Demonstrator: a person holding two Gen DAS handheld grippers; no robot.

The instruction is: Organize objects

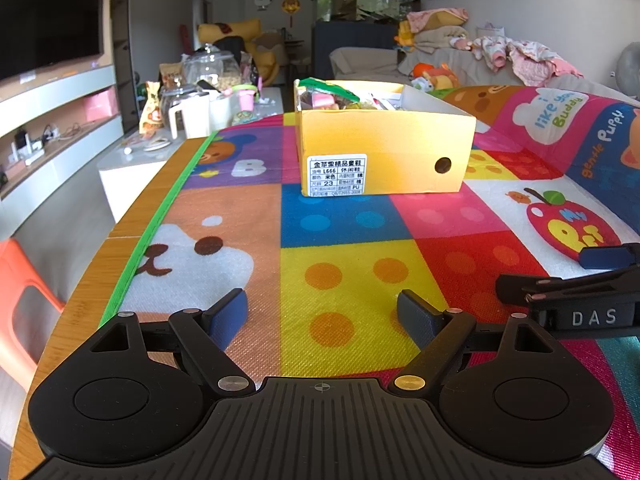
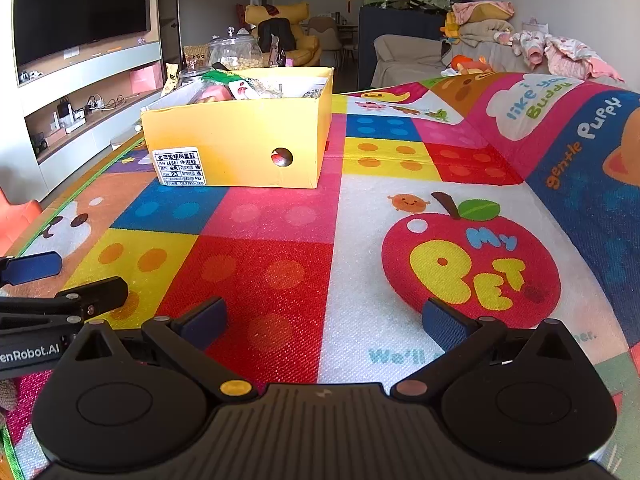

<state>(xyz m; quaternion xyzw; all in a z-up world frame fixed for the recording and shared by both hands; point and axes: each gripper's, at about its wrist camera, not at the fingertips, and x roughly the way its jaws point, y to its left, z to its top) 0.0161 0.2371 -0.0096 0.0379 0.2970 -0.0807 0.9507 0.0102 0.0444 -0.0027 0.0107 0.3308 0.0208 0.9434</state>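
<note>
A yellow cardboard shoe box stands on the colourful play mat, filled with several small packets and toys. The same yellow box lies ahead and to the left in the right wrist view, a white label and a round hole on its near side. My left gripper hovers low over the mat's yellow square, open and empty, well short of the box. My right gripper is open and empty too, over the red and white squares beside the apple picture. Each gripper shows at the edge of the other's view.
The mat covers a wooden table whose left edge runs beside an orange chair. A white side table with glass jars and a jug stands beyond. A TV unit is on the left, a sofa piled with clothes behind.
</note>
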